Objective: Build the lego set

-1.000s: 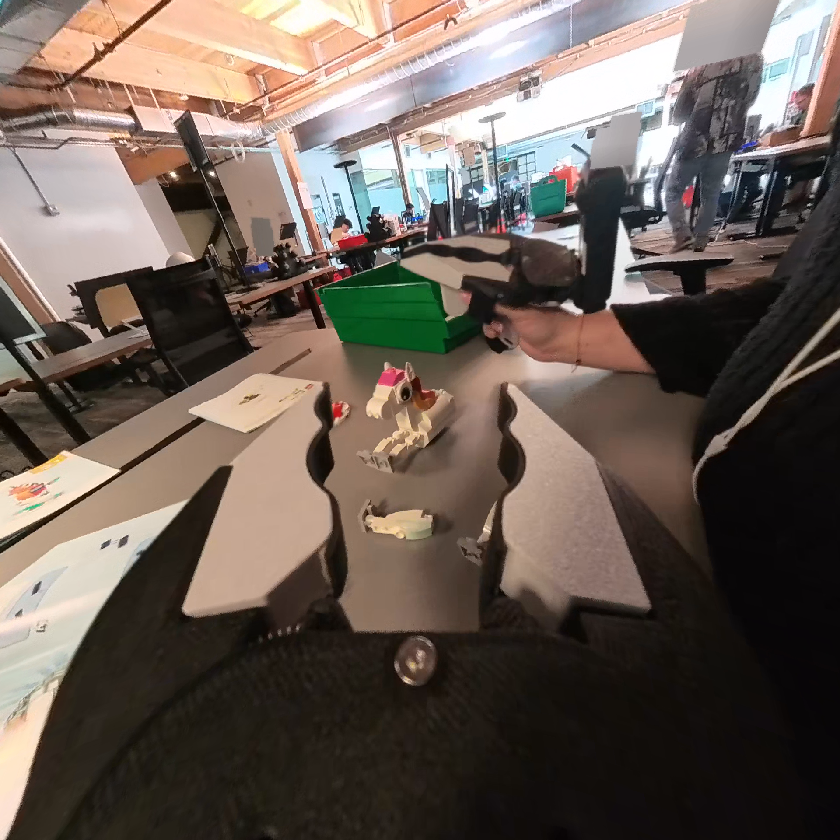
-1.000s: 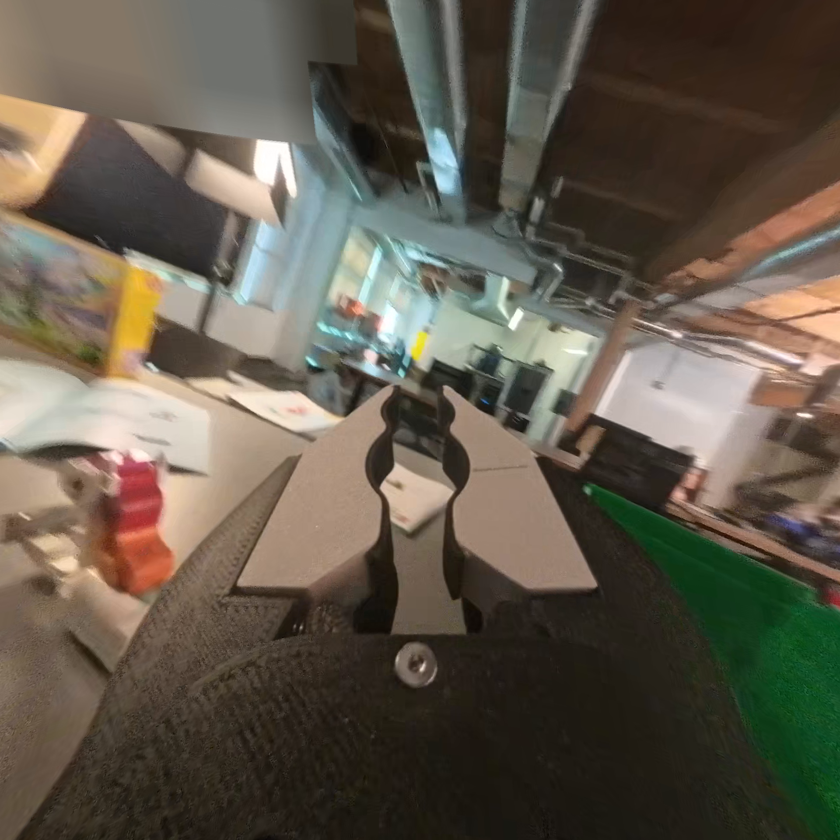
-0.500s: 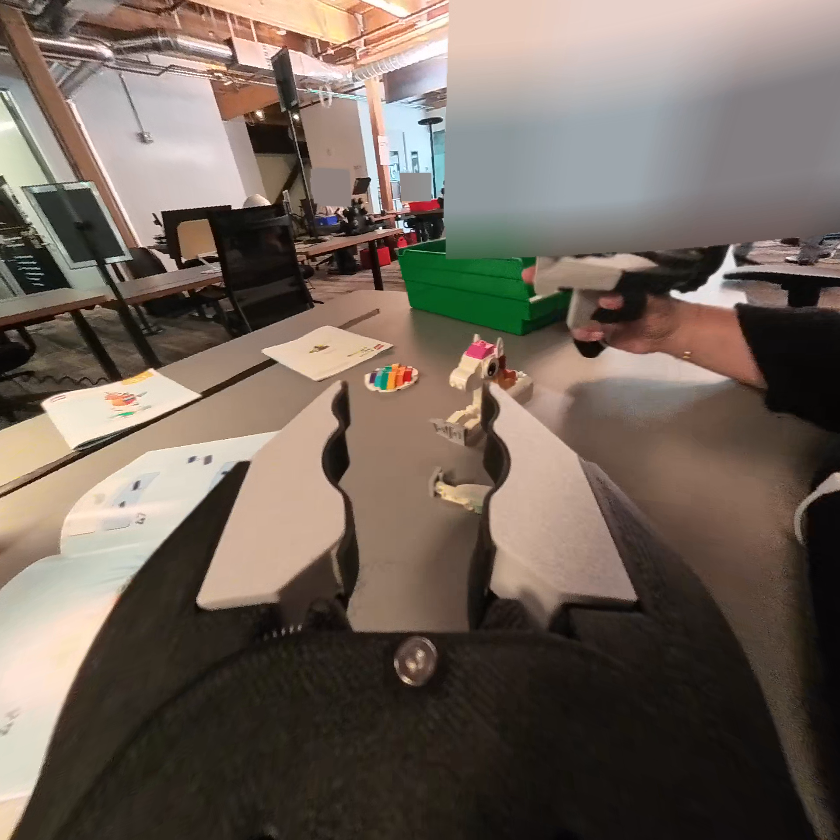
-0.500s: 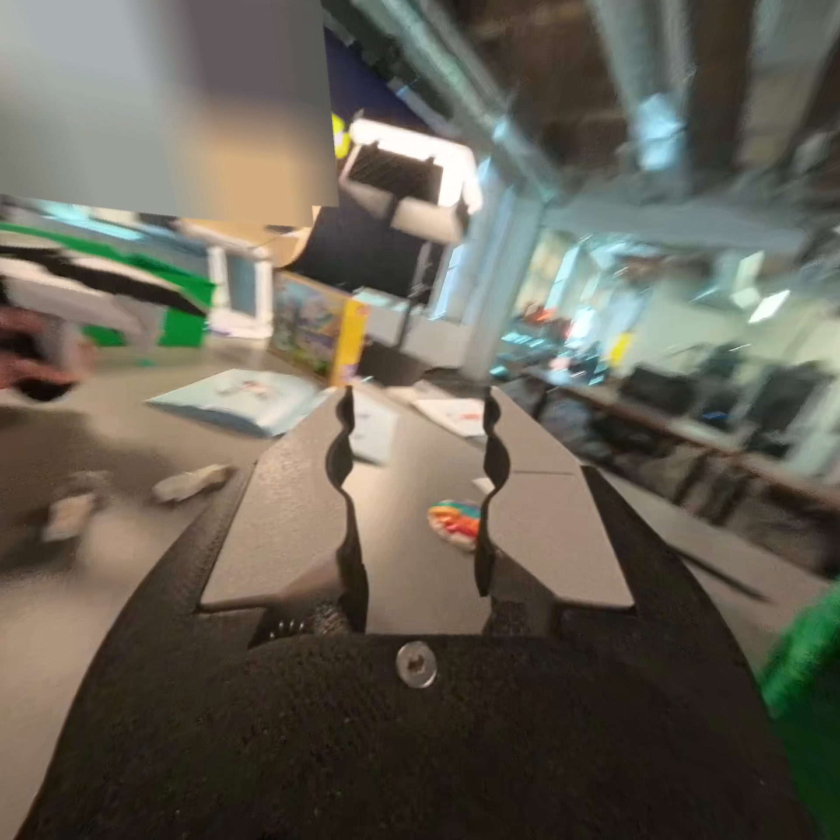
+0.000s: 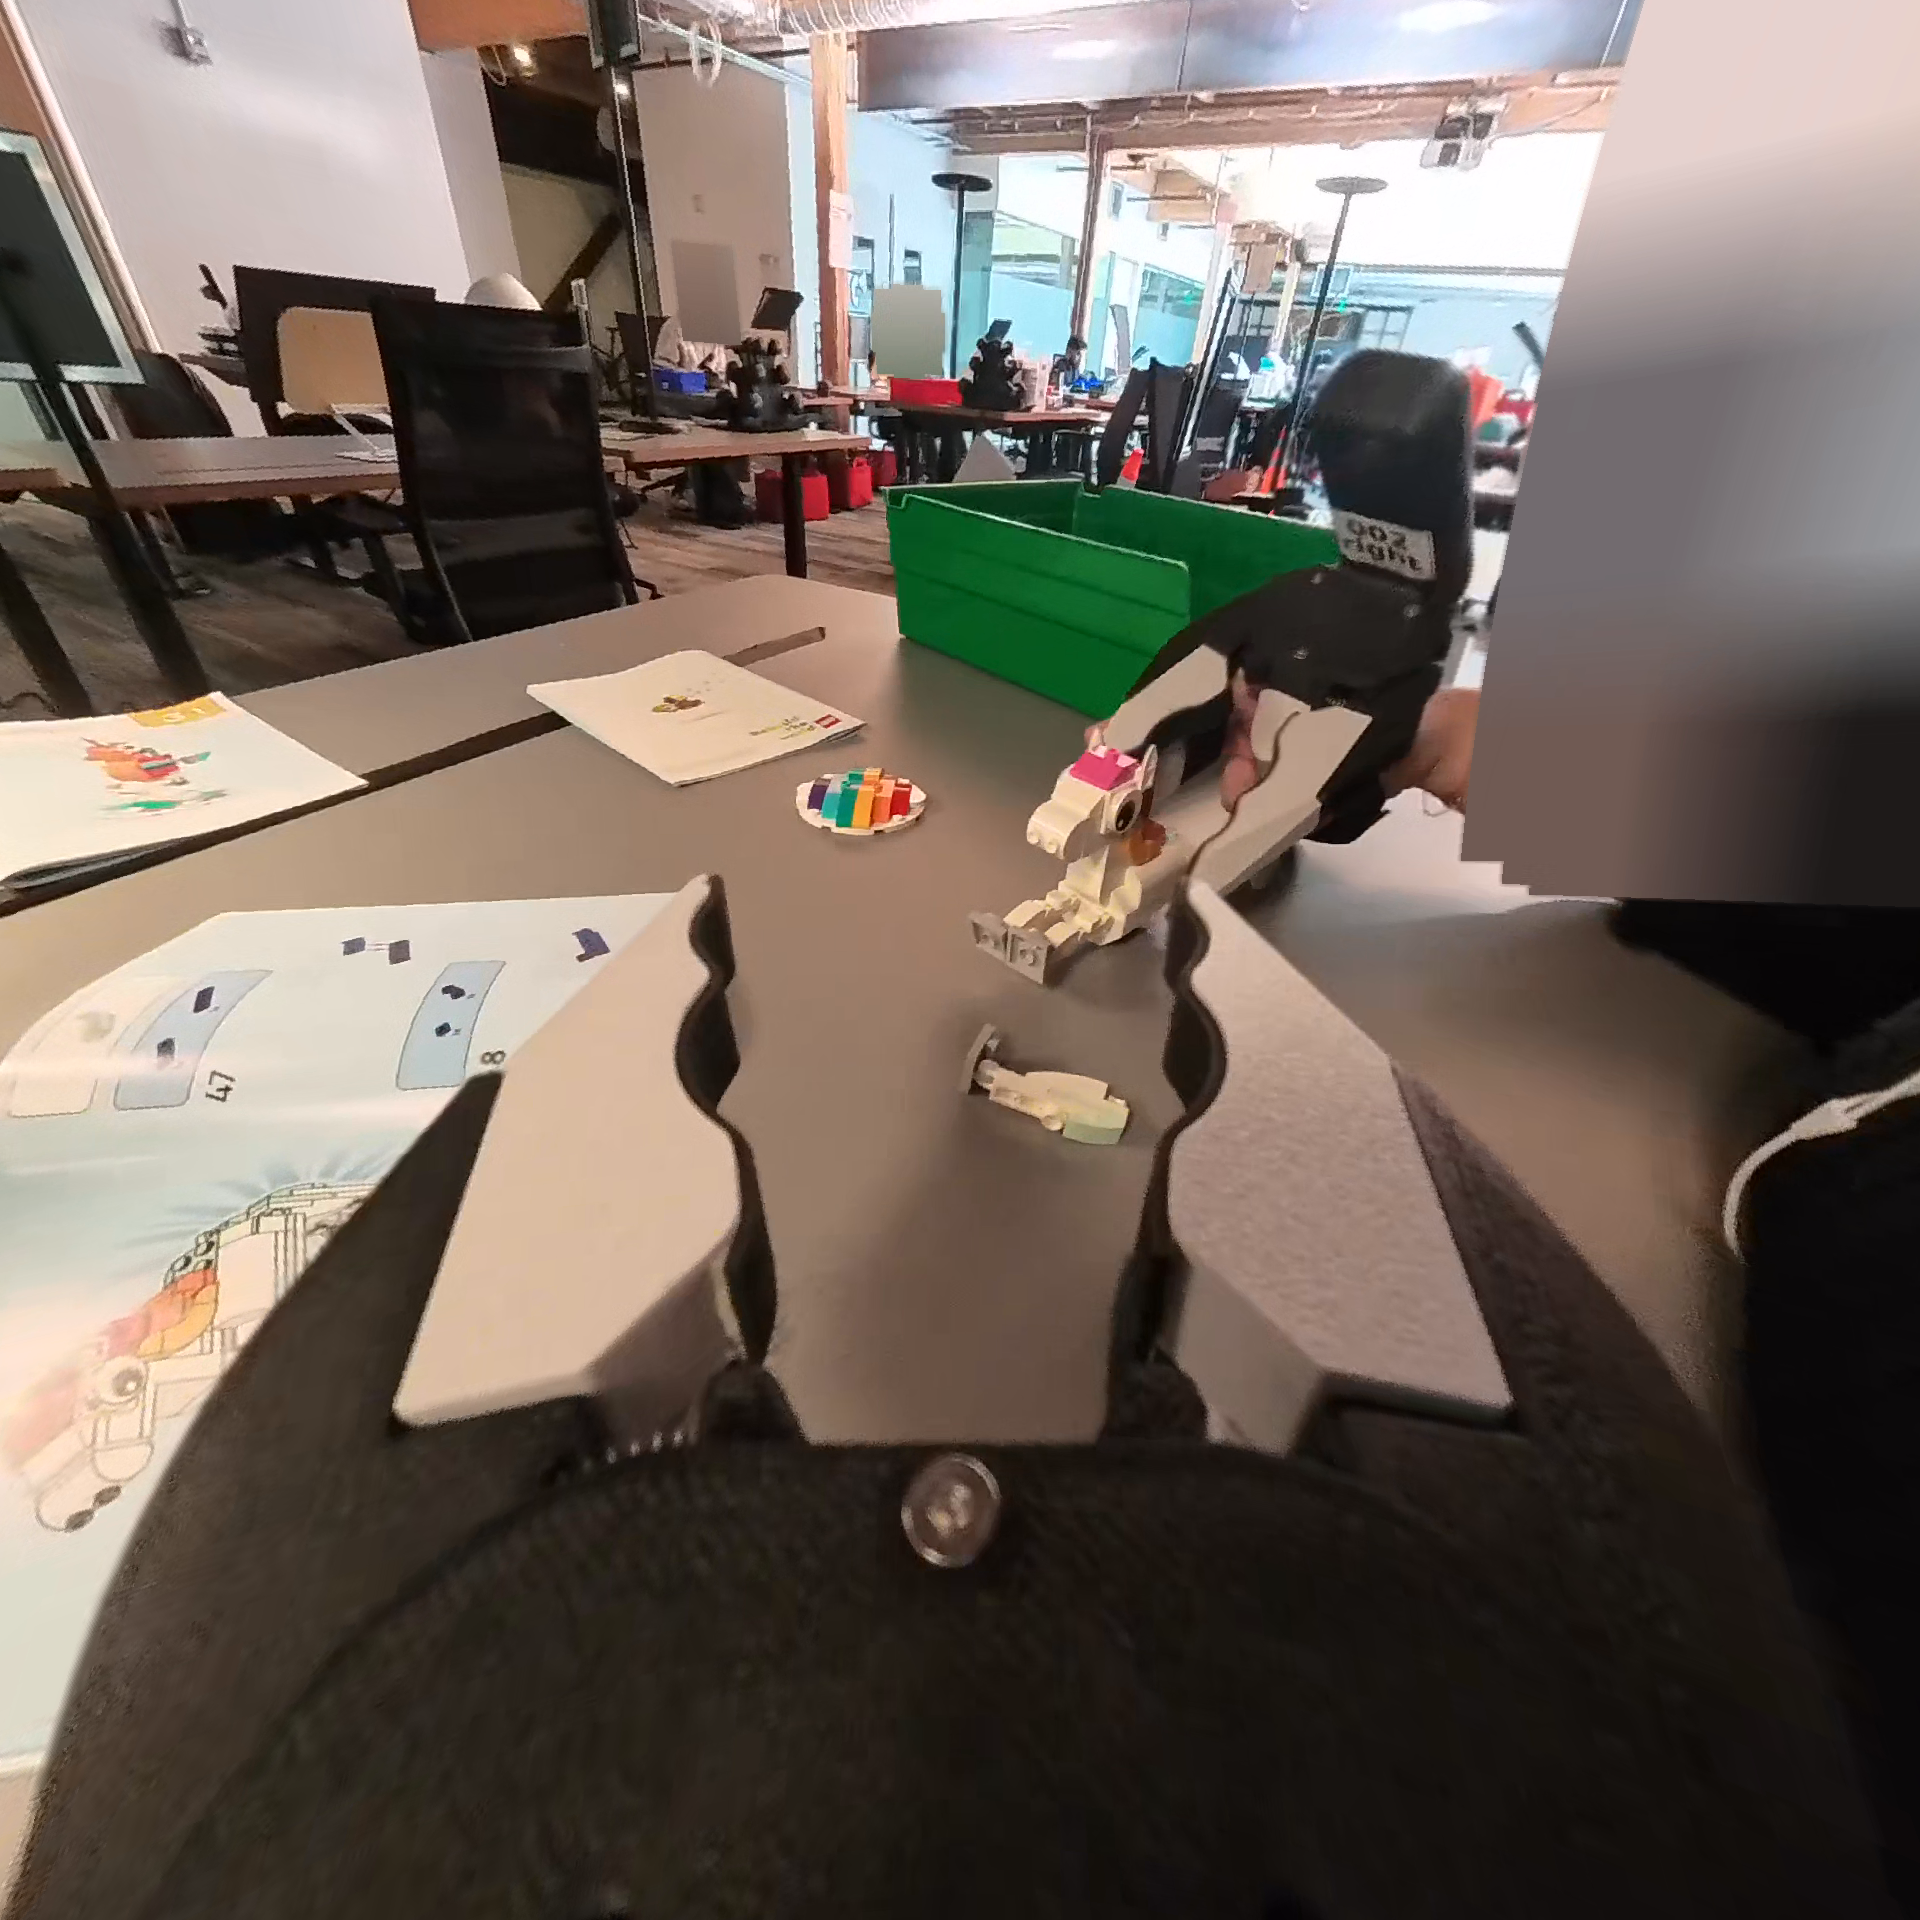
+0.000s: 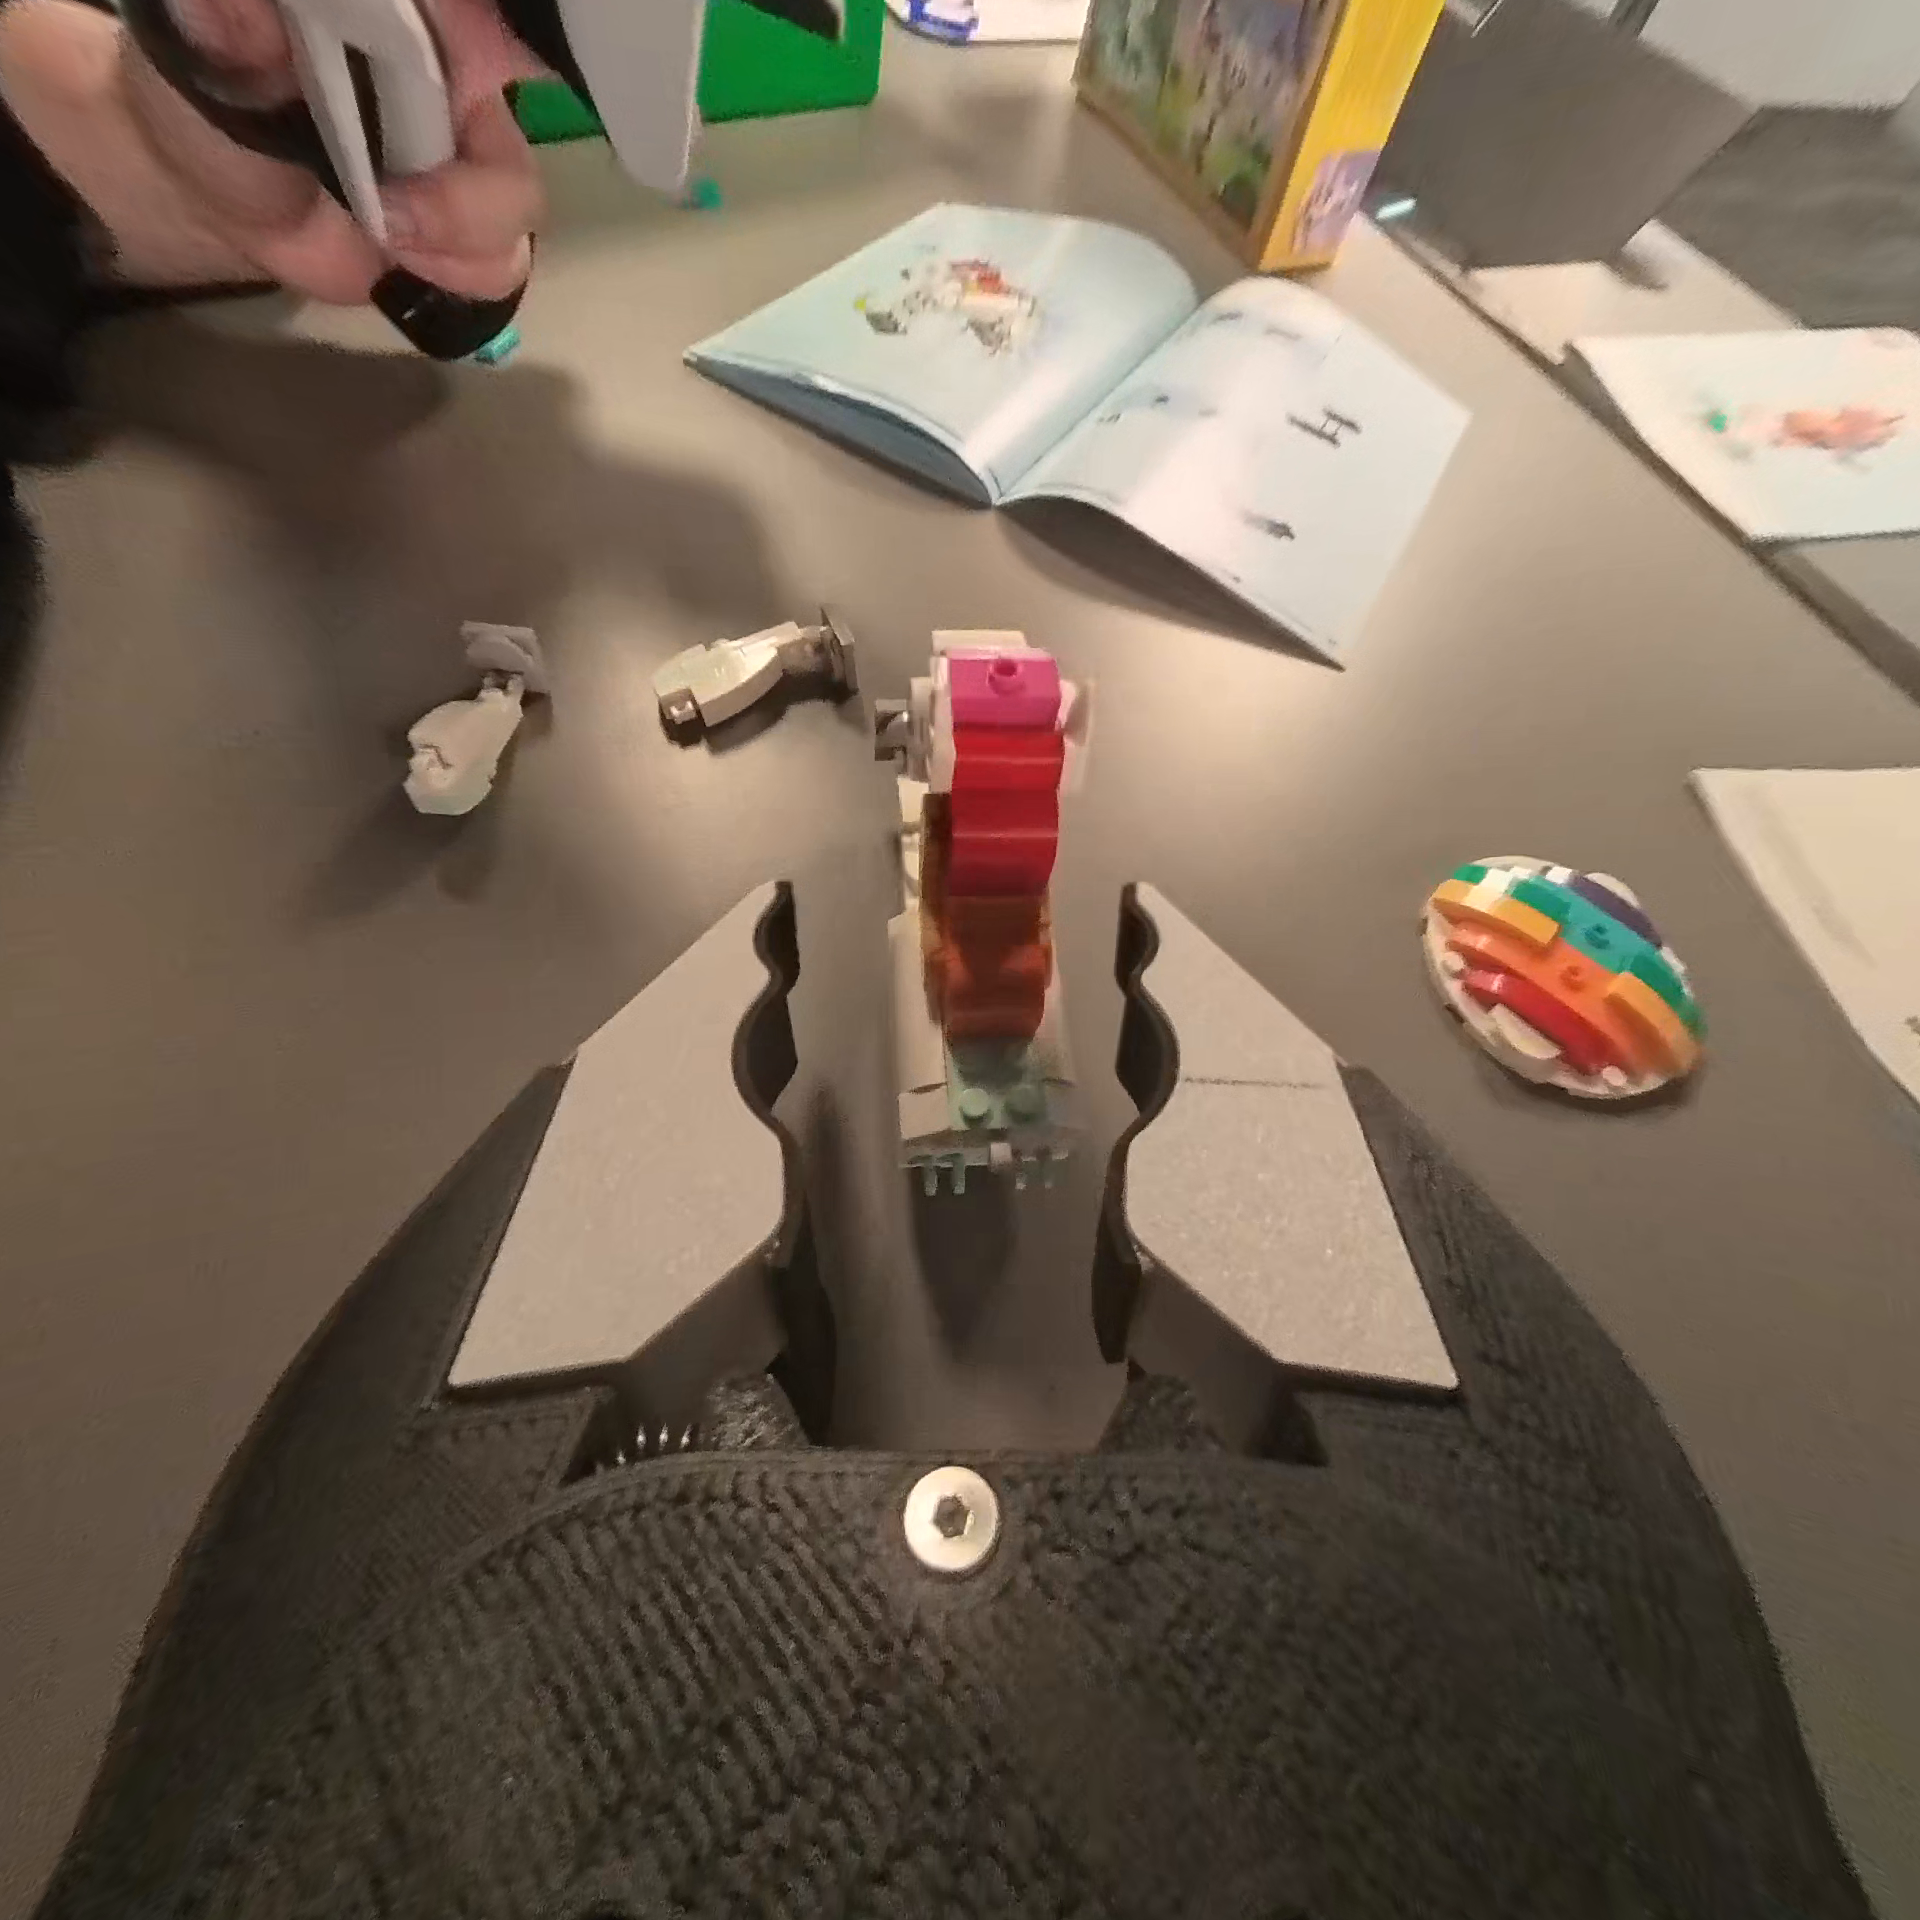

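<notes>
A white lego unicorn body (image 6: pixel 987 883) with a pink, red and orange mane lies on the grey table (image 6: pixel 312 987). My right gripper (image 6: pixel 956 904) is open, with one finger on each side of the body and a gap on both sides. In the left wrist view the right gripper (image 5: pixel 1174 800) reaches the unicorn (image 5: pixel 1091 862) from behind. My left gripper (image 5: pixel 951 904) is open and empty, held above the table. A loose white leg piece (image 5: pixel 1049 1091) lies between its fingers, lower down. Two leg pieces (image 6: pixel 748 675) (image 6: pixel 468 738) lie left of the unicorn. A rainbow disc (image 6: pixel 1564 971) lies to its right.
An open instruction booklet (image 6: pixel 1091 416) and the lego box (image 6: pixel 1257 114) lie beyond the unicorn. A green bin (image 5: pixel 1081 582) stands at the table's far side. More paper sheets (image 5: pixel 696 712) (image 5: pixel 145 774) lie on the table. The left gripper in a hand (image 6: pixel 499 83) hangs at the upper left. My hands' fingertips stand some 15 centimeters from each other. The rainbow disc (image 6: pixel 1564 971) lies some 11 centimeters from my right tips, 25 centimeters from my left tips.
My right gripper has swung down from facing the room to the table, opened wider and now straddles the unicorn. My left gripper's view has shifted a little; it stays open.
</notes>
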{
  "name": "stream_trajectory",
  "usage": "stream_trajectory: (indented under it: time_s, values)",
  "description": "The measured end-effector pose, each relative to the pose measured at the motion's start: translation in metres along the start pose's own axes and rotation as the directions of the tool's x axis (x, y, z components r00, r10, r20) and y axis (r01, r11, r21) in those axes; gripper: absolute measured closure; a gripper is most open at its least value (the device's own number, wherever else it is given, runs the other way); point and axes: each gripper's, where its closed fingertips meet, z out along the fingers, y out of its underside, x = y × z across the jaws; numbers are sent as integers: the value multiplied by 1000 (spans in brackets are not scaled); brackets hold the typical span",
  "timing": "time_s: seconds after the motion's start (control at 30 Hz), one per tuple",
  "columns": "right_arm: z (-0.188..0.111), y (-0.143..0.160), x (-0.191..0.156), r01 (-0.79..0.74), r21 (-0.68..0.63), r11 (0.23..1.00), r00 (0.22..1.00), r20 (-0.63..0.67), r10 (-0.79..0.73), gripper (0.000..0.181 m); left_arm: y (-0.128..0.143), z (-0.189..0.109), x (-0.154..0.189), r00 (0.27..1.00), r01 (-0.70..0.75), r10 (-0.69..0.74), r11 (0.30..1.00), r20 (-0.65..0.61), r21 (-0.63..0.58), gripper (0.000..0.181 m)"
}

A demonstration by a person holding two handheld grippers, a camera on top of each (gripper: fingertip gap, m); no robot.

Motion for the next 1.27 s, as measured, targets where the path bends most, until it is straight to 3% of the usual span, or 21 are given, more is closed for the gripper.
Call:
stream_trajectory:
  time_s: [0.17, 0.23, 0.63, 0.93, 1.03, 1.1, 1.17, 1.27]
  values:
    - [-4, 10, 4, 11, -45, 999, 999, -34, -12, 132, 0, 1, 5, 1000, -26, 26, 1000, -9, -9, 100]
    - [-6, 14, 4, 16, -61, 998, 999, -45, -19, 147, 2, 2, 5, 999, -40, 40, 999, -6, -16, 101]
    - [-15, 14, 15, -238, -10, 971, 968, -90, 236, 150, 0, 1, 3, 999, -32, 32, 999, -2, -14, 107]
    - [-13, 15, 12, -141, -34, 989, 981, -141, 135, 150, 9, 3, 5, 996, -85, 84, 994, -12, -63, 109]
    - [-12, 17, 12, -127, -53, 990, 981, -156, 117, 150, 19, 6, 26, 983, -145, 130, 983, -128, -112, 118]
    - [-11, 17, 11, -116, -56, 992, 982, -155, 107, 150, 30, 3, 57, 938, -206, 155, 969, -311, -139, 143]
    - [-11, 16, 8, -109, -56, 992, 986, -129, 101, 150, 46, 2, 78, 893, -236, 125, 948, -433, -215, 144]
    - [-13, 16, 1, -85, -56, 995, 992, -95, 79, 141, 74, 7, 85, 879, -300, 116, 888, -462, -349, 135]
